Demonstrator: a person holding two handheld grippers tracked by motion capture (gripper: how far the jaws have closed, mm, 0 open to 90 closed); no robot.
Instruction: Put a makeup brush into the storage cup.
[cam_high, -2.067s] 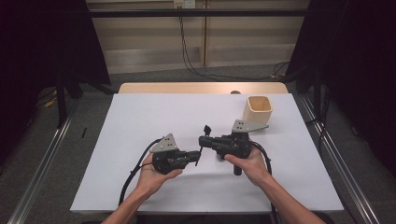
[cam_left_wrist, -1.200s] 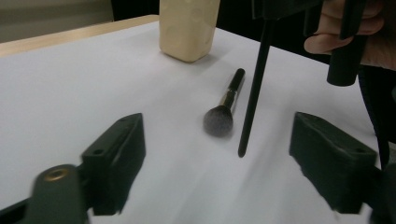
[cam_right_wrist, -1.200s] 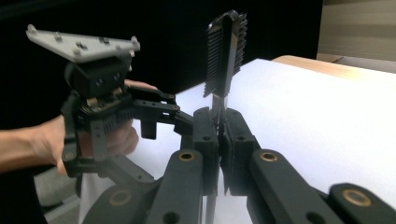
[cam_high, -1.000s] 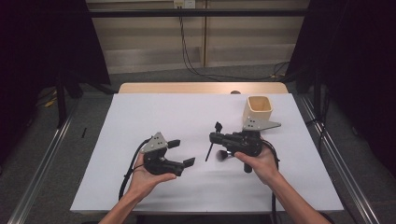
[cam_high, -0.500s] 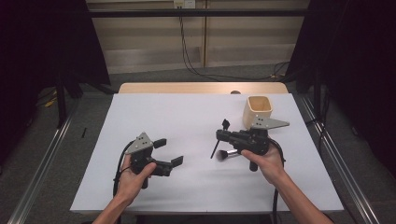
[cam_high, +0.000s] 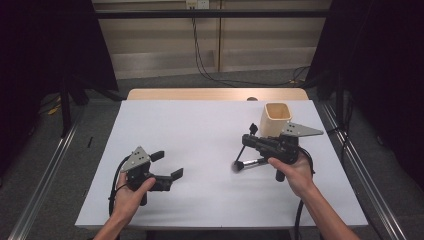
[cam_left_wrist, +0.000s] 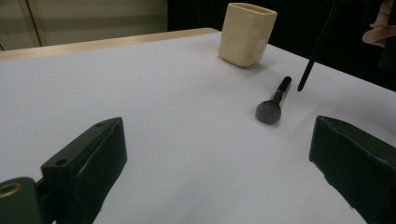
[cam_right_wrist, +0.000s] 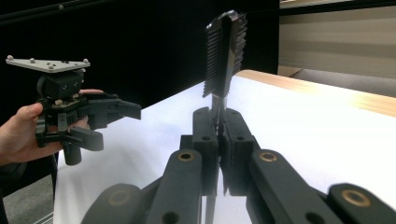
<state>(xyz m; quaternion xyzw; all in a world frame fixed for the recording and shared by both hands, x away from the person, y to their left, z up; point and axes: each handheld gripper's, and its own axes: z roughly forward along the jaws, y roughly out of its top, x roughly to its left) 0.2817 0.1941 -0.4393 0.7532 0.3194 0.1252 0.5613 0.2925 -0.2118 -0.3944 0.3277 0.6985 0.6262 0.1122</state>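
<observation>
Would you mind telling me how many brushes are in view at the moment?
2: a round-headed makeup brush lying on the white table, and a thin comb-style brush clamped upright in the right gripper.

I see a white-topped counter (cam_high: 200, 130) with a wooden far edge. Grey floor (cam_high: 210, 82) beyond it, pale panelled wall (cam_high: 150, 35), black cables (cam_high: 200, 55) hanging down. Black curtains (cam_high: 45, 45) on both sides.

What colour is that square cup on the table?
The cup is pale cream, best seen in the left gripper view.
</observation>
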